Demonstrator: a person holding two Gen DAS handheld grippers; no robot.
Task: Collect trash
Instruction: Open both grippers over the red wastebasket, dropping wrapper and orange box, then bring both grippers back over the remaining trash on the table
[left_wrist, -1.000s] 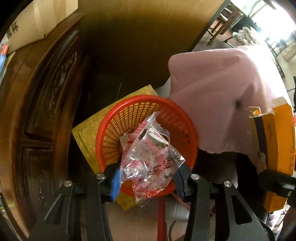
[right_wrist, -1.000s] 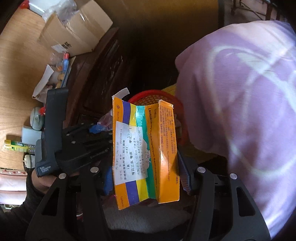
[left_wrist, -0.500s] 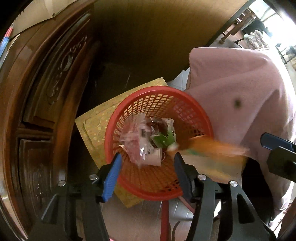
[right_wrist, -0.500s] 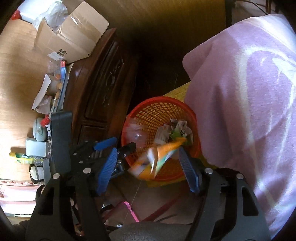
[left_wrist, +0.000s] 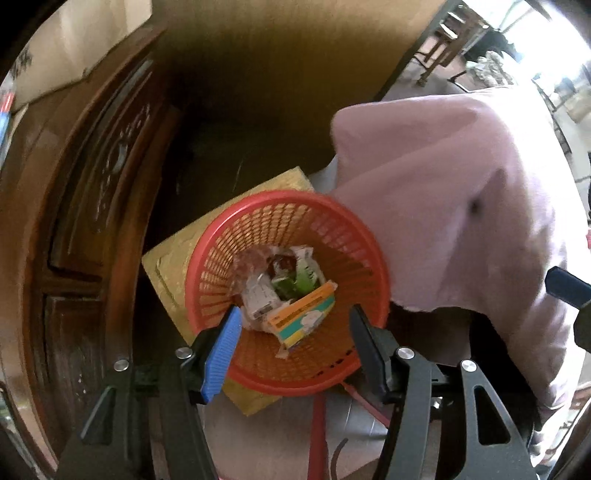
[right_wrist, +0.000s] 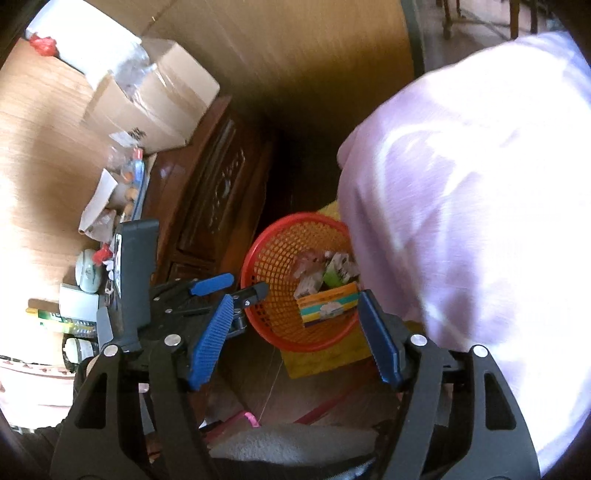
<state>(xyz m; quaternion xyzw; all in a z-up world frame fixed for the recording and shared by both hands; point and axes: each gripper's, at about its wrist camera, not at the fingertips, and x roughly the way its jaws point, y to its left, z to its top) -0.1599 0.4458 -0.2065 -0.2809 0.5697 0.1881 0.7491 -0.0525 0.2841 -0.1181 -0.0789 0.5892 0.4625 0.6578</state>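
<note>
A red mesh basket (left_wrist: 343, 236) stands on the floor on a yellow mat (left_wrist: 177, 254). Inside lie an orange and green medicine box (left_wrist: 301, 317), a clear plastic wrapper (left_wrist: 258, 295) and other wrappers (left_wrist: 304, 273). My left gripper (left_wrist: 293, 332) is open and empty, above the basket's near rim. My right gripper (right_wrist: 295, 321) is open and empty, higher above the basket (right_wrist: 273, 258), with the box (right_wrist: 328, 302) below between its fingers. The left gripper (right_wrist: 229, 290) shows in the right wrist view, left of the basket.
A dark carved wooden cabinet (left_wrist: 85, 221) stands left of the basket. A pink cloth (left_wrist: 461, 206) drapes over something on the right, touching the basket's rim. A wooden tabletop (right_wrist: 44, 177) holds a cardboard box (right_wrist: 147, 107) and small clutter. Red cords (left_wrist: 317, 424) lie on the floor.
The left gripper opened and the plastic wrapper fell into the basket. The right gripper opened and the orange box dropped in on top. Both grippers are now empty.
</note>
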